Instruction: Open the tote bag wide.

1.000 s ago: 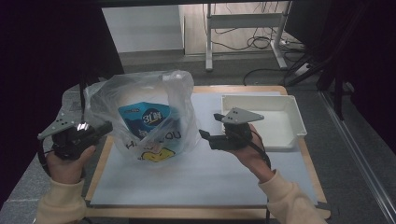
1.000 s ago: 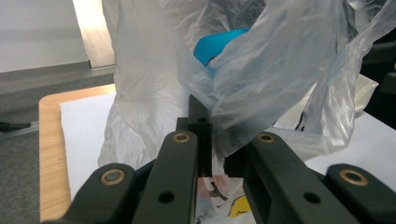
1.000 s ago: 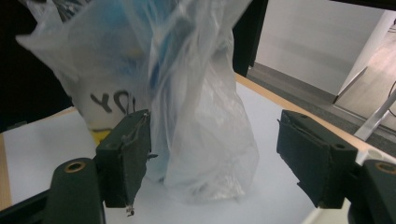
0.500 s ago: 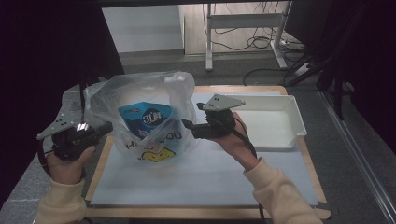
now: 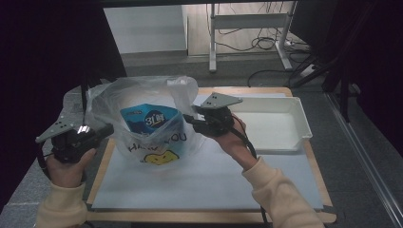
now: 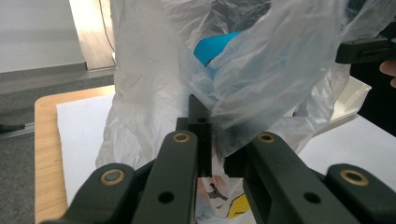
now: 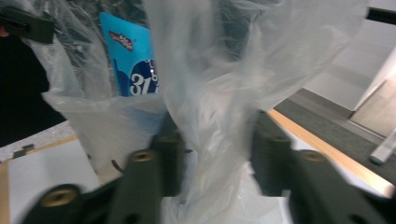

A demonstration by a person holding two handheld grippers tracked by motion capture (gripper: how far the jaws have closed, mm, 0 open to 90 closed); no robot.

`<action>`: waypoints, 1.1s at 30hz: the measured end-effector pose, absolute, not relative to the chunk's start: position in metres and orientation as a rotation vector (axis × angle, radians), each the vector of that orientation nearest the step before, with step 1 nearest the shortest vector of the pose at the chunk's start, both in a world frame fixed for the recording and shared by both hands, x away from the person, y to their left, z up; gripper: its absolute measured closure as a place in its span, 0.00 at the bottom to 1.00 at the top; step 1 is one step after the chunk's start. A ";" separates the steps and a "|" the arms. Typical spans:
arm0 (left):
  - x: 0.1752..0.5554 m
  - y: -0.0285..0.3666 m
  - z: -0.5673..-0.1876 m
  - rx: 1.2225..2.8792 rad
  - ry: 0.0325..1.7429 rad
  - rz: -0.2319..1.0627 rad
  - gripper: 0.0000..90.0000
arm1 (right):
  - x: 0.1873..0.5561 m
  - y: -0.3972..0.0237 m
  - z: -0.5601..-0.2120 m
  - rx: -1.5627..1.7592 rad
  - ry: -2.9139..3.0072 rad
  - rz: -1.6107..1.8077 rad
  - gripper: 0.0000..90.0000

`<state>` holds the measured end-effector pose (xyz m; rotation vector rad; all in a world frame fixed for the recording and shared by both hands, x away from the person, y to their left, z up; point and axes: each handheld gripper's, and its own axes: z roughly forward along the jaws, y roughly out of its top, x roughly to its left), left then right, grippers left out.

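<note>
A clear plastic bag (image 5: 157,142) with a yellow smiley print stands open on the white mat (image 5: 204,185), a blue snack pack (image 5: 149,118) upright inside it. My left gripper (image 5: 107,129) is shut on the bag's left rim; in the left gripper view the film (image 6: 154,93) is pinched between its jaws (image 6: 212,140), with the pack (image 6: 215,46) behind. My right gripper (image 5: 187,118) is at the bag's right rim. Its jaws have just been closing. In the right gripper view a fold of film (image 7: 219,70) hangs between them (image 7: 212,140), a gap still showing, beside the pack (image 7: 133,60).
A white empty tray (image 5: 299,118) sits at the right of the wooden table (image 5: 209,216). The mat's near half lies bare in front of the bag. Grey floor, a desk frame and cables lie beyond the table's far edge.
My right gripper has moved left from beside the tray to the bag's right rim, and its jaws have narrowed around the plastic. The left gripper and the bag's left side have stayed put.
</note>
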<state>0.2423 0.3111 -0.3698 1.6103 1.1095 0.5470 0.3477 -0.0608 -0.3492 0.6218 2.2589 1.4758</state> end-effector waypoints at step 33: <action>0.255 0.309 -0.393 1.636 1.147 0.523 0.94 | 0.359 -0.078 -0.402 0.717 2.250 1.589 0.97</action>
